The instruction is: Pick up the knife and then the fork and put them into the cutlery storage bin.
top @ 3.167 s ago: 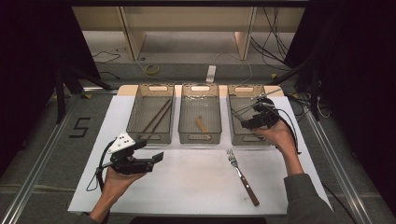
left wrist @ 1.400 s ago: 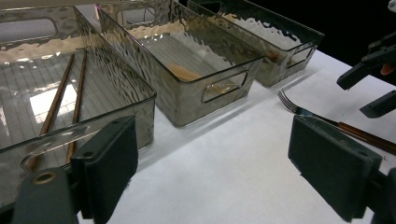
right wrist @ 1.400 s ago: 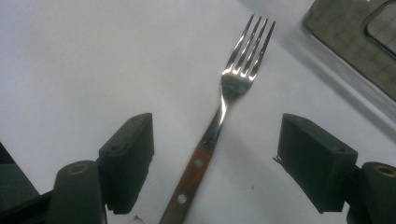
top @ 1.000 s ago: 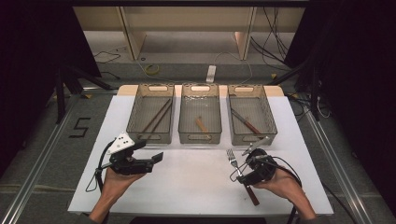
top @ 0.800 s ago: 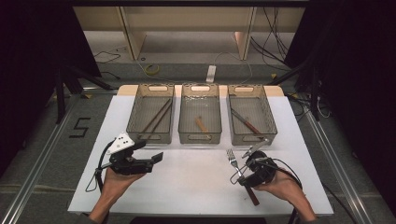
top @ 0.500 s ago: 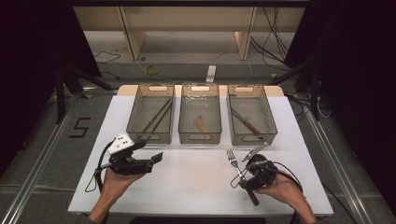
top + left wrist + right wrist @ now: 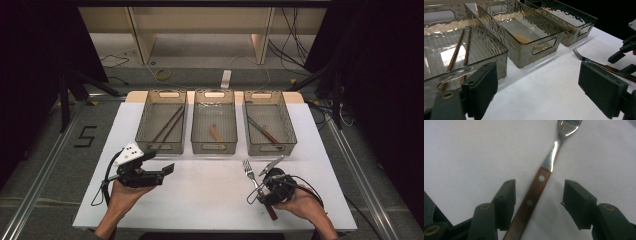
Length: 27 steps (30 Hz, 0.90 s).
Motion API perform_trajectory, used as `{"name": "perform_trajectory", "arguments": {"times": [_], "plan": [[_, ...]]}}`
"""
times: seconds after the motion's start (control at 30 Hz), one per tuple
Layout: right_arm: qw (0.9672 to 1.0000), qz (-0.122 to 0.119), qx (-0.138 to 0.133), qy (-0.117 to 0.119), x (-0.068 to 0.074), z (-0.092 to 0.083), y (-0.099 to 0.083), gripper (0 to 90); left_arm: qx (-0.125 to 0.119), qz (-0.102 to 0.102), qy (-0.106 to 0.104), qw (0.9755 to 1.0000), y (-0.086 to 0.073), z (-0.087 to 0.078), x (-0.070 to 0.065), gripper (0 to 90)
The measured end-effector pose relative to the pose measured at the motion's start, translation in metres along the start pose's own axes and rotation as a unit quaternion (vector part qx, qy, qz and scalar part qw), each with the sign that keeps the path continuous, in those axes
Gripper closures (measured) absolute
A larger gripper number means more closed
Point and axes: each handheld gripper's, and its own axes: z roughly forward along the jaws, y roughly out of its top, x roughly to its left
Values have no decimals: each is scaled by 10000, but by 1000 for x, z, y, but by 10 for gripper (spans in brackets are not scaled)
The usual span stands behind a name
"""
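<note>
High view: right tool (image 7: 267,182) lowered over the wood-handled fork (image 7: 251,173) at the near right of the white surface (image 7: 200,200), jaws just closing around the handle; left tool (image 7: 161,172) idle and spread at near left. Three clear bins along the far edge: chopsticks (image 7: 167,125) in the left bin (image 7: 142,120), a small wooden piece in the middle bin (image 7: 200,120), a knife (image 7: 262,131) in the right bin (image 7: 287,125).

Left gripper view: pads wide apart on nothing, bins ahead, fork (image 7: 584,58) at right.

Right gripper view: fork handle (image 7: 531,200) lying between the half-closed pads, apparently not yet pinched. Grasp step in hand, by the look of it; next, likely a firm squeeze on the wood, then a lift. Bin walls the only obstacle beyond.
</note>
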Motion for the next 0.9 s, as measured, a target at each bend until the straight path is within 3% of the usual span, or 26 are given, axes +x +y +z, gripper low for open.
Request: {"name": "perform_trajectory", "arguments": {"times": [0.9], "plan": [[9995, -213, 174, -148, 3, 5, -1, 694, 27, 19, 0, 10000, 0, 0, 0, 155]]}}
